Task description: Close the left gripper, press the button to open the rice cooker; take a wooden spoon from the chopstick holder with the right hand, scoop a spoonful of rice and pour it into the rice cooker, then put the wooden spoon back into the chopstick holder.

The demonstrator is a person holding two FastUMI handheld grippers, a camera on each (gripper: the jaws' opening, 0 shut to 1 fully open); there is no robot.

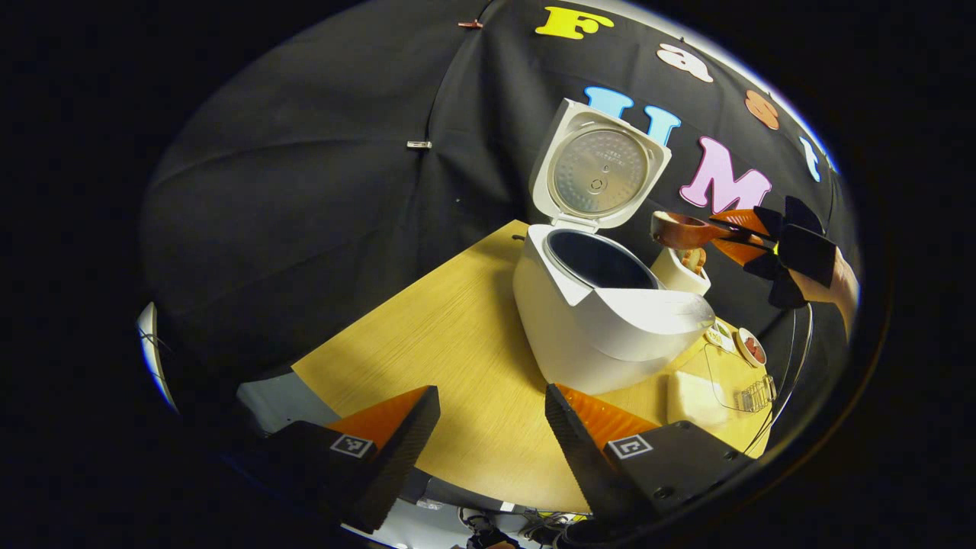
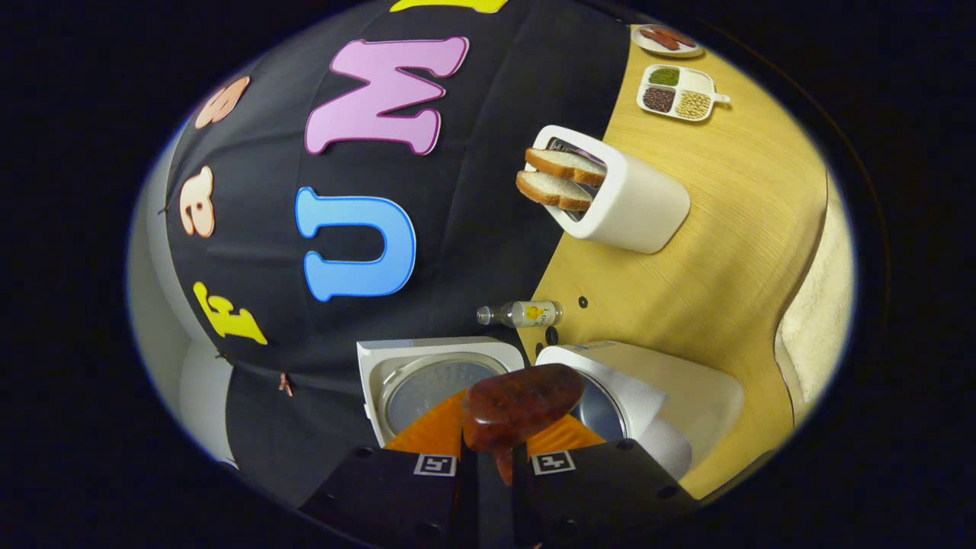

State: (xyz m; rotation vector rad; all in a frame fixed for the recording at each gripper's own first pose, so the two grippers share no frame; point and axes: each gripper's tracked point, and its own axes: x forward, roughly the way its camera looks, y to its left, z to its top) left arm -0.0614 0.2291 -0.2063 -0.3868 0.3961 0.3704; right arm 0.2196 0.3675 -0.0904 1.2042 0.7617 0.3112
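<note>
Right gripper view shows your right hand-held gripper (image 2: pixel 503 467) squeezing the wooden spoon (image 2: pixel 522 408), bowl pointing ahead, just over the open rice cooker (image 2: pixel 671 404). Your left hand-held gripper (image 1: pixel 492 435) hangs wide.

The left gripper view is looking down across the wooden table (image 1: pixel 457 335) toward the open rice cooker (image 1: pixel 602 313) from a moderate distance. The right gripper view, rolled sideways, is hovering close above the same cooker (image 2: pixel 648 396), facing the wall.
</note>
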